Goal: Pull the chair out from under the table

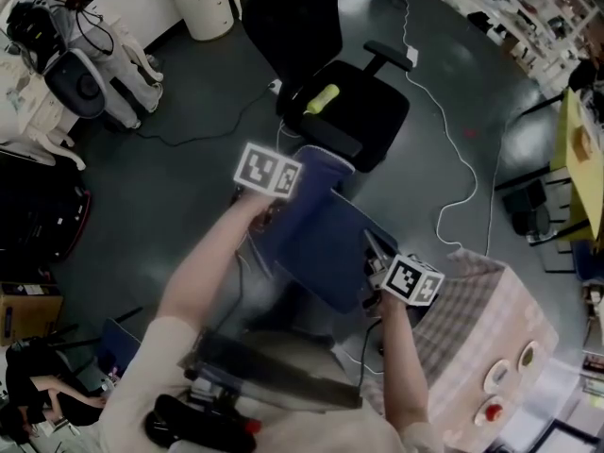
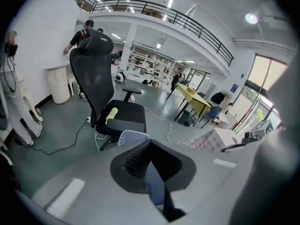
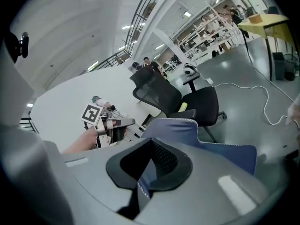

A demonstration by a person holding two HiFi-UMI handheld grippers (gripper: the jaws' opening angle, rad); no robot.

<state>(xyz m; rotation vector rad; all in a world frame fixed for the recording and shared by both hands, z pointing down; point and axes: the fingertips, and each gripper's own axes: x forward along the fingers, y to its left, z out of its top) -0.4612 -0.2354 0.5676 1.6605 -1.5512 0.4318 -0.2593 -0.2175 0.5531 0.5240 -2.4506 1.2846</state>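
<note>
Left gripper (image 2: 151, 162) and right gripper (image 3: 149, 162) both clenched on the blue chair (image 1: 326, 239)
Each pinches the chair's stitched back edge, and the chair stands just off the 10 o'clock corner of the checked-cloth table (image 1: 472, 314). An uneven tug may slip the thin edge from the pads. The legs could hit the black office chair (image 1: 354, 111) at 12 o'clock, or snag the white cable (image 1: 462, 168) on the smooth grey floor (image 1: 189, 187) of an open hall

Chair (image 1: 326, 239) blue, white stitched edge. Office chair (image 1: 368, 111) black. Roll (image 1: 321, 98) yellow. Table (image 1: 472, 314) pink-white check. Floor (image 1: 189, 187) dark grey.
</note>
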